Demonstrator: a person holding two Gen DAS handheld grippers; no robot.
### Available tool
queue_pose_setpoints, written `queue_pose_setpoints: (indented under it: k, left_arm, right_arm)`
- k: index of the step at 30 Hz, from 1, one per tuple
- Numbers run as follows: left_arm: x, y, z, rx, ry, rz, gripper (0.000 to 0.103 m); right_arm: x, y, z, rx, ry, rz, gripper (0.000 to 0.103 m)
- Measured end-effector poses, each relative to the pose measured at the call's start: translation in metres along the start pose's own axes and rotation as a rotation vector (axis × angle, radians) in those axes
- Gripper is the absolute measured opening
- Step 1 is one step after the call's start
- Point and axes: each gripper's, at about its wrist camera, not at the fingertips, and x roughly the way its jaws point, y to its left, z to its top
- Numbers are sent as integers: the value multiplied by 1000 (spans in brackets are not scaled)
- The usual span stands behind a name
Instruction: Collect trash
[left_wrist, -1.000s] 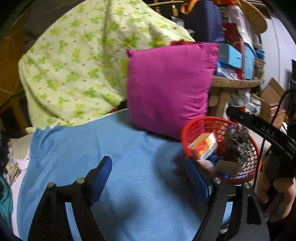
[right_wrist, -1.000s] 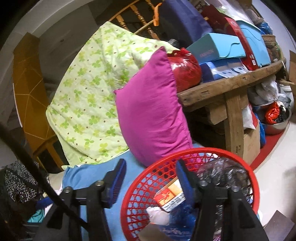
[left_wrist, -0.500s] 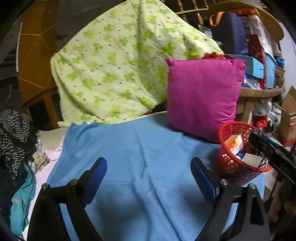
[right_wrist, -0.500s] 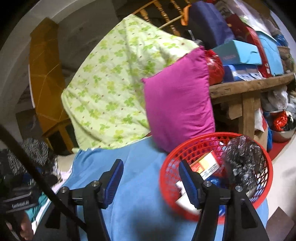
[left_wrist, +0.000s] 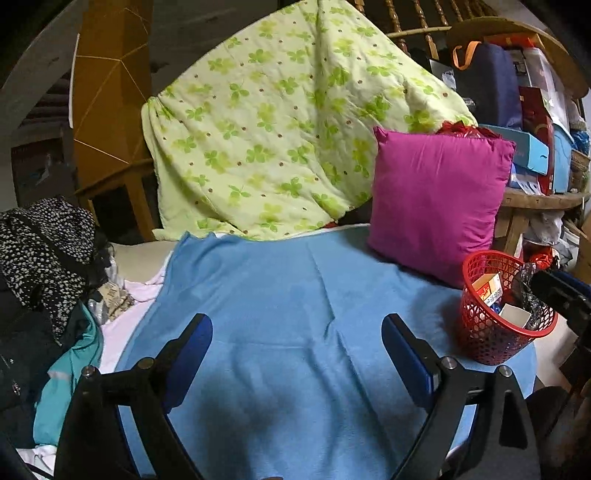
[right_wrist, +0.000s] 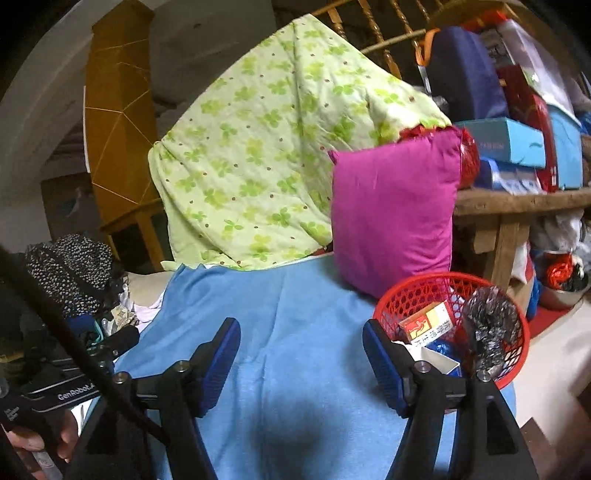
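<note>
A red mesh basket (left_wrist: 495, 339) (right_wrist: 413, 295) stands at the right end of the blue blanket (left_wrist: 288, 302) (right_wrist: 280, 332). It holds a red-and-yellow carton (right_wrist: 426, 325), a crumpled dark foil bag (right_wrist: 487, 328), a white box (left_wrist: 515, 314) and a blue wrapper. My left gripper (left_wrist: 297, 341) hangs open over the bare blanket, nothing between its fingers. My right gripper (right_wrist: 301, 345) sits just left of the basket; its jaws are opening and nothing is between them.
A magenta pillow (left_wrist: 436, 206) and a green clover quilt (left_wrist: 280, 136) lean at the back. Dark clothes (left_wrist: 44, 251) pile up on the left. A wooden table (right_wrist: 517, 203) with boxes stands to the right, floor clutter beneath it.
Both grippers have pulled back and left from the basket, which now looks smaller and farther right. The right jaws stand wider. More blanket and the clothes pile have come into view.
</note>
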Motion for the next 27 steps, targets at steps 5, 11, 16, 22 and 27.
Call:
queue_pose_setpoints:
  k: [5,11,16,22,27]
  left_arm:
    - [-18,9,-1,-18,-19,3,93]
    - [-42,10,-1,-9,-57,7,93]
    - [-57,5,0,0,-69,-16,96]
    - [-70,-7,2,21,-80,-36,96]
    - [-78,-16,3,30,-82,-48,96]
  right_arm:
    - [-20,15,3,-27,-16,-8,77]
    - [-39,20,5,-36,-27,-13,77]
    - [-55,16,6,-32,-38,-21,77]
    - [-70,7,5,-24,-44,-37,77]
    - [-81,0,6,-19,-52,-53,77]
